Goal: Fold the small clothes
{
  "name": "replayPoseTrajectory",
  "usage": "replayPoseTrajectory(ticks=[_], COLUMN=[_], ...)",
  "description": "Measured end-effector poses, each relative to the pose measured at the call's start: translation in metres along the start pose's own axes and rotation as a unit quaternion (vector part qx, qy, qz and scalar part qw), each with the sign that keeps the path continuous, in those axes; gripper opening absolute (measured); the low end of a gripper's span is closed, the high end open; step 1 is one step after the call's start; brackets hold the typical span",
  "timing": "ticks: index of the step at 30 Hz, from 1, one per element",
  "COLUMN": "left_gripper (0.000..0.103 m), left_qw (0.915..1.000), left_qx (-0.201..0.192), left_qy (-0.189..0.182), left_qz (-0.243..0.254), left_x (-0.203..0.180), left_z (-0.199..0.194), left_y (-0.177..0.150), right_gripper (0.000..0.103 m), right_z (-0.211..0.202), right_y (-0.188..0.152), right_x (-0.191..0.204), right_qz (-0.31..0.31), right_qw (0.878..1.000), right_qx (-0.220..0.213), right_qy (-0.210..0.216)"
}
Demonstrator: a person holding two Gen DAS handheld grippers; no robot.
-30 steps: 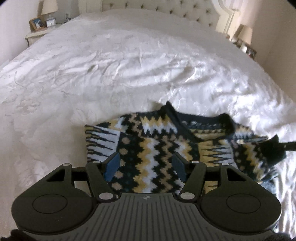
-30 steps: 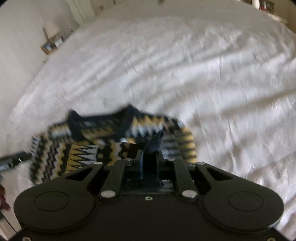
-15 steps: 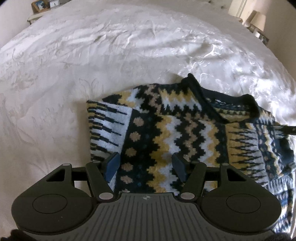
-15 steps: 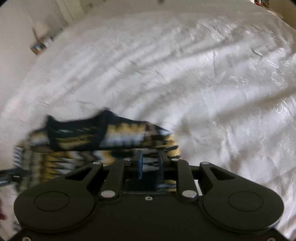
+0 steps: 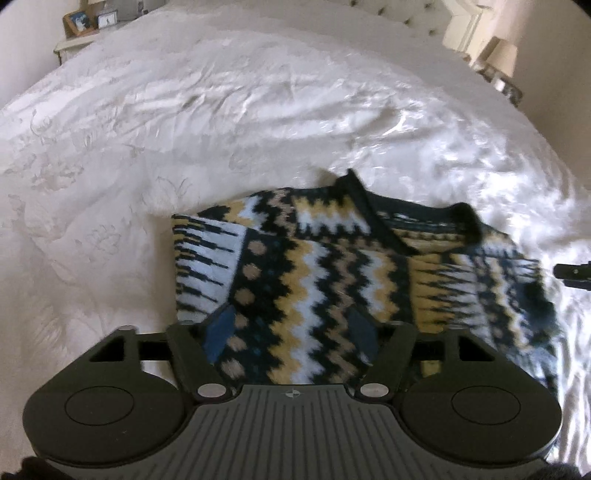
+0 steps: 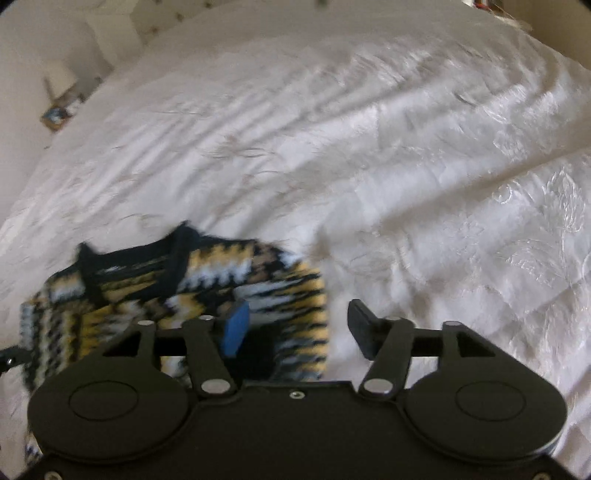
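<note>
Patterned knit sweater (image 5: 332,280) lying flat-ish on the white bedspread (image 5: 184,129), zigzags in black, yellow, white and pale blue, dark neckline up at 12 o'clock. Left tongs (image 5: 291,328) spread wide apart over the sweater's lower middle, gripping nothing. Right tongs (image 6: 299,328) also spread open, blue pad side over the sweater's edge, other finger out over bare bedspread at 3 o'clock, nothing pinched. Pretty blurry in the right wrist view. Nightstand (image 5: 74,40) with a photo frame (image 5: 77,22) way up at 11 o'clock, lamp (image 5: 506,59) at 1 o'clock.
</note>
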State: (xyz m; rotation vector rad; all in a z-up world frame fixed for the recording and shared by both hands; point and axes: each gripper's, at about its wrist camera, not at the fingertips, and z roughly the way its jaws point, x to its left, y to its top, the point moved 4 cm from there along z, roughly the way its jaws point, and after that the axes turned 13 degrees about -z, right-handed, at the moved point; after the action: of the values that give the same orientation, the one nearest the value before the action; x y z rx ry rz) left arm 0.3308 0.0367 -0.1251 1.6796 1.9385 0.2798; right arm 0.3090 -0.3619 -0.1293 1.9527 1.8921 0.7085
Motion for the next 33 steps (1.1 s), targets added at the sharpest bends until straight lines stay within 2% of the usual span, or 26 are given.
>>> replayPoseTrajectory(ticks=[2, 4, 6, 9, 14, 20, 26, 33], left_gripper=[0.081, 0.081, 0.081, 0.081, 0.081, 0.081, 0.081, 0.081], left_qw=[0.9999, 0.9998, 0.9998, 0.9998, 0.9994, 0.9973, 0.9965, 0.9976], left_qx=[-0.003, -0.003, 0.0, 0.008, 0.022, 0.043, 0.06, 0.063], left_qy=[-0.001, 0.002, 0.004, 0.01, 0.027, 0.044, 0.044, 0.024], left_qz=[0.01, 0.017, 0.02, 0.017, -0.005, -0.039, -0.038, -0.014], left_x=[-0.007, -0.013, -0.017, -0.02, -0.016, -0.008, 0.0, 0.017], left_z=[-0.014, -0.027, -0.039, -0.055, -0.077, -0.099, -0.113, -0.123], left_y=[-0.009, -0.021, -0.036, -0.062, -0.112, -0.174, -0.214, -0.239], right_gripper=[0.068, 0.077, 0.079, 0.09, 0.09, 0.09, 0.09, 0.09], right_z=[-0.007, -0.016, -0.027, -0.036, -0.038, -0.043, -0.062, -0.087], right_y=[-0.005, -0.014, -0.024, -0.043, -0.089, -0.144, -0.178, -0.215], right_x=[0.014, 0.028, 0.041, 0.058, 0.063, 0.058, 0.064, 0.081], right_qz=[-0.017, -0.035, -0.052, -0.071, -0.057, -0.048, -0.042, -0.029], right_qw=[1.0, 0.999, 0.998, 0.995, 0.993, 0.99, 0.989, 0.989], right_qx=[0.0, -0.003, -0.008, -0.001, 0.044, 0.093, 0.097, 0.095], right_qy=[0.01, 0.024, 0.042, 0.067, 0.093, 0.093, 0.103, 0.106])
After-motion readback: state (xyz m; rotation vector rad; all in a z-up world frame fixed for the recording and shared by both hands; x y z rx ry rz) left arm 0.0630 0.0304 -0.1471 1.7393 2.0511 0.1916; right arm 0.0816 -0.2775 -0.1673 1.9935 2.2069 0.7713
